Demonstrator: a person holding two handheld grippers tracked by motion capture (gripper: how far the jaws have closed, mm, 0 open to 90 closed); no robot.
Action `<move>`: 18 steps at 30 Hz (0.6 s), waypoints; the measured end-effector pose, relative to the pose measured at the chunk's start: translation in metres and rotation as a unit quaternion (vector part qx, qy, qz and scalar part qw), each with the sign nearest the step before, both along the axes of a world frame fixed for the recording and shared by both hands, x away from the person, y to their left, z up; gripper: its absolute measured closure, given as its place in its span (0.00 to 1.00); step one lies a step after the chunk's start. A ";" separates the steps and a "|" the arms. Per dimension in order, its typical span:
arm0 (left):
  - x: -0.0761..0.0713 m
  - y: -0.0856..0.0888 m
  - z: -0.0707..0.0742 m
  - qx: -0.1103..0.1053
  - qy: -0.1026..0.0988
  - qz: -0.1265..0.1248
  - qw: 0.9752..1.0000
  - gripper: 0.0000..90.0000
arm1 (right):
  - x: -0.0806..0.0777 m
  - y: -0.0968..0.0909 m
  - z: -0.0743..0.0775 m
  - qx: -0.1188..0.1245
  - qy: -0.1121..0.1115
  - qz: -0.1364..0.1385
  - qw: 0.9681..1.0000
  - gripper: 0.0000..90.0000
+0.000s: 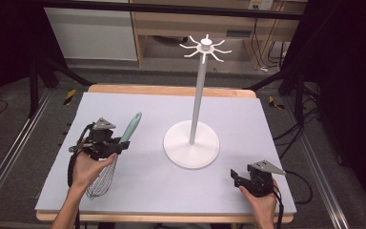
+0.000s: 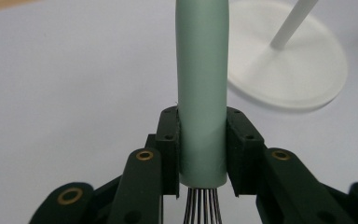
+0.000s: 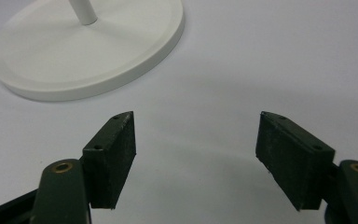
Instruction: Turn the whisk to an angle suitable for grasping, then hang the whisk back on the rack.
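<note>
Two hand-held grippers over a pale lavender table top (image 1: 162,191). Left gripper (image 1: 120,144) clamped on a whisk (image 1: 129,128), pads pressed flat against both sides of the mint-green handle, close to the end where the wires come out. Seen along that gripper's own jaws in the left gripper view (image 2: 203,122): whisk (image 2: 203,70) handle running straight ahead and away from the jaws, steel wires fanning back beneath them toward the holding hand. From the high view: handle slanting up and forward past the gripper, wire cage hanging back under the left hand (image 1: 88,167), above the table; cannot tell whether the lowest wires touch the surface.

Ahead of the left gripper and off to its right, a white hook stand (image 1: 199,95): round base flat on the table, thin pole upright, a ring of small hooks at the top. Base near the whisk's handle tip but apart from it.

Right gripper (image 1: 233,175) low over the table near its front edge, gripped by the right hand (image 1: 259,202). Jaws apart at a moderate gap in the right gripper view (image 3: 196,140), bare table between them, nothing held. Stand base (image 3: 88,51) ahead of this gripper and to its left, clear of the jaws. Well apart from the left gripper and the whisk.
</note>
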State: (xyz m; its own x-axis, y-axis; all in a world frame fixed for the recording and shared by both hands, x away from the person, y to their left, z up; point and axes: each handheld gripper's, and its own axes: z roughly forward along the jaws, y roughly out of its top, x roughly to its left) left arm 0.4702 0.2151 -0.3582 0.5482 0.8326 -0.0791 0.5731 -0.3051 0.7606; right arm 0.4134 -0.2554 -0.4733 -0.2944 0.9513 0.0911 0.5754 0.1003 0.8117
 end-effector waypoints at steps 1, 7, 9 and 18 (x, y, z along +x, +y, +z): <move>-0.002 0.001 0.003 -0.006 -0.012 0.002 1.000 0.76 | 0.000 0.000 0.000 0.000 0.000 0.000 1.000 0.32; -0.014 0.005 0.016 -0.048 -0.069 0.015 0.996 0.76 | -0.001 -0.001 0.001 0.000 -0.005 -0.001 1.000 0.32; -0.015 0.006 0.019 -0.063 -0.076 0.016 0.995 0.76 | -0.001 -0.001 0.001 0.001 -0.004 0.000 1.000 0.32; -0.022 0.001 0.028 -0.091 -0.140 0.023 0.986 0.76 | -0.001 0.001 0.001 -0.002 -0.004 0.000 1.000 0.32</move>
